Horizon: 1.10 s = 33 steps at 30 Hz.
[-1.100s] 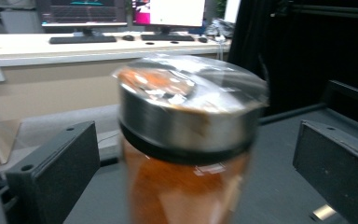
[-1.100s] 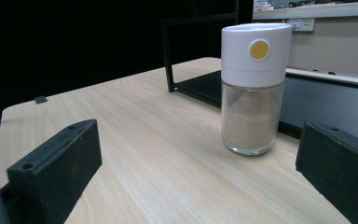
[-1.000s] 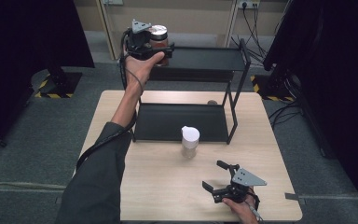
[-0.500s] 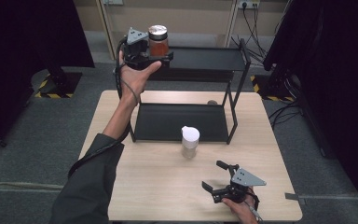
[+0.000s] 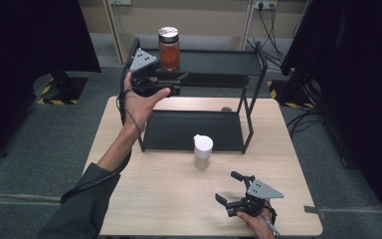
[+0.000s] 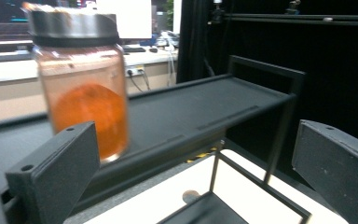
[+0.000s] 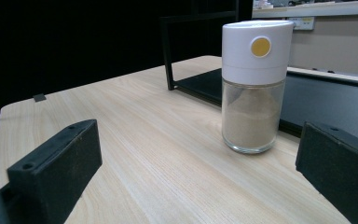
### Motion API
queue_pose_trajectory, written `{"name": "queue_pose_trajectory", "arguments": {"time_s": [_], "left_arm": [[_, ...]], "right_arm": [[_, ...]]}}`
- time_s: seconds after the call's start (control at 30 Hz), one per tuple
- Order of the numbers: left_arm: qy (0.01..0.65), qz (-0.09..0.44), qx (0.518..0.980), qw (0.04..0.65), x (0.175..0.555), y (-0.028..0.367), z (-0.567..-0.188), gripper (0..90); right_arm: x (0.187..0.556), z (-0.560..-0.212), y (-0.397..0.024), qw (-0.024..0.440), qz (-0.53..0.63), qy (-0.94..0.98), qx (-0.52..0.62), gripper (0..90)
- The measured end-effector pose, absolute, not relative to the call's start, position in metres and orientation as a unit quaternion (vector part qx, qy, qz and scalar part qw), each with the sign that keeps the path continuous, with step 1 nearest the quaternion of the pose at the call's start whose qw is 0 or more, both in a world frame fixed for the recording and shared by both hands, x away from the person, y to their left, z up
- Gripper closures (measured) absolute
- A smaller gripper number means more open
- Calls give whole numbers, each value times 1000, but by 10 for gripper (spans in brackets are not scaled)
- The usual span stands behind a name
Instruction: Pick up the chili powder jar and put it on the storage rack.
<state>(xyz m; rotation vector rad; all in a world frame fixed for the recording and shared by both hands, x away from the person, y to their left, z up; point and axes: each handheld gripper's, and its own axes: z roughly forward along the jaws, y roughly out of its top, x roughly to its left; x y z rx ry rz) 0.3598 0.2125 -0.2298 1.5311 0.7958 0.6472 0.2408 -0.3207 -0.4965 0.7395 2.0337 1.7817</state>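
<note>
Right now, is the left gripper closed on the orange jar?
No. In the left gripper view the jar stands free on the top shelf, beyond the wide-open jaws of the left gripper.

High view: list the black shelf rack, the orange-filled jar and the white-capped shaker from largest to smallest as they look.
1. Black shelf rack
2. Orange-filled jar
3. White-capped shaker, close to the jar's size, so that order is unsure.

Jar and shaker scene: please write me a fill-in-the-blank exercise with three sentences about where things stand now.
1. The jar with orange contents stands on the ____ shelf of the black rack.
2. The shaker with the white cap stands on the wooden ____, in front of the rack.
3. The jaws of the left hand-held gripper are ____, and the jar is not between them.

Missing words: top; table; open
</note>
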Motion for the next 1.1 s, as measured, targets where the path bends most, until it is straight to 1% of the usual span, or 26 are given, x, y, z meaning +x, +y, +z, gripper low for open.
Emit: {"name": "queue_pose_trajectory", "arguments": {"time_s": [0.3, 0.43, 0.9, 1.1], "left_arm": [[326, 257, 656, 631, 342, 223, -254, 2], [326, 233, 654, 642, 338, 229, -264, 2], [289, 228, 662, 653, 309, 240, -299, 2], [289, 213, 661, 659, 300, 244, -319, 2]], "right_arm": [[241, -497, -321, 169, 626, 715, 260, 5], [241, -497, -321, 169, 626, 716, 260, 5], [241, -497, -320, 170, 626, 715, 260, 5], [241, -497, -320, 169, 625, 716, 260, 5]]}}
